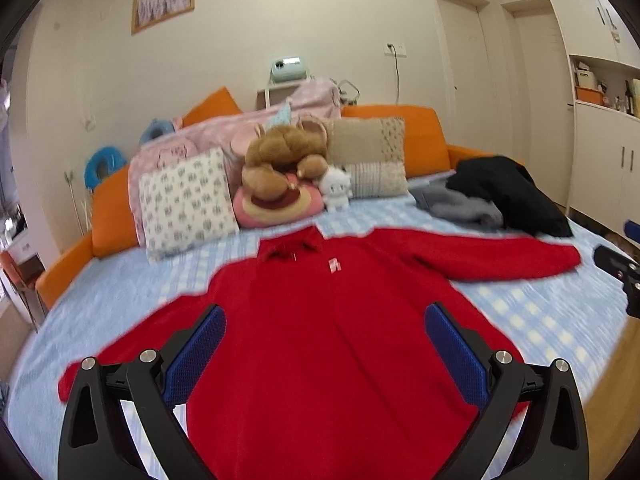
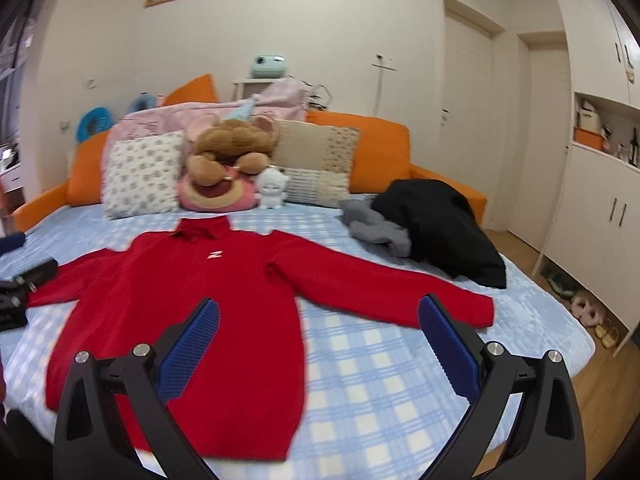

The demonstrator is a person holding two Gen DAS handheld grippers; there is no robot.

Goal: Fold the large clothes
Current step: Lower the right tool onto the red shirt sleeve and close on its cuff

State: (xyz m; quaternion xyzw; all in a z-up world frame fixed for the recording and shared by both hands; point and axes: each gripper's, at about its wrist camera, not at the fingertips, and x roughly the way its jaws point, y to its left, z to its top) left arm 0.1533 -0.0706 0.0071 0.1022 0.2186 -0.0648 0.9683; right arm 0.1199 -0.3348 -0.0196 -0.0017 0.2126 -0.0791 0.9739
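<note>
Sweater: a big red sweater [image 1: 320,320] is lying flat on the bed [image 1: 540,320], front up; both sleeves are sticking out to the sides; the collar is pointing at the pillows; a small white mark is sitting on the chest
Bed: a blue and white checked cover is lying under the sweater; a black garment [image 2: 440,224] and a grey garment [image 2: 376,228] are lying in a heap near the right sleeve, not touching it
Left gripper: the left gripper [image 1: 325,312] is hanging over the middle of the sweater; its jaws are spread wide and holding nothing; I cannot tell if they are touching the cloth
Right gripper: the right gripper [image 2: 319,306] is hanging over the sweater's right side and the bare cover; its jaws are also spread wide and holding nothing
Only in the left view: the sweater is filling the lower half
Only in the right view: the whole hem and right cuff are showing; slippers [image 2: 588,312] are sitting on the floor by the cupboards
</note>
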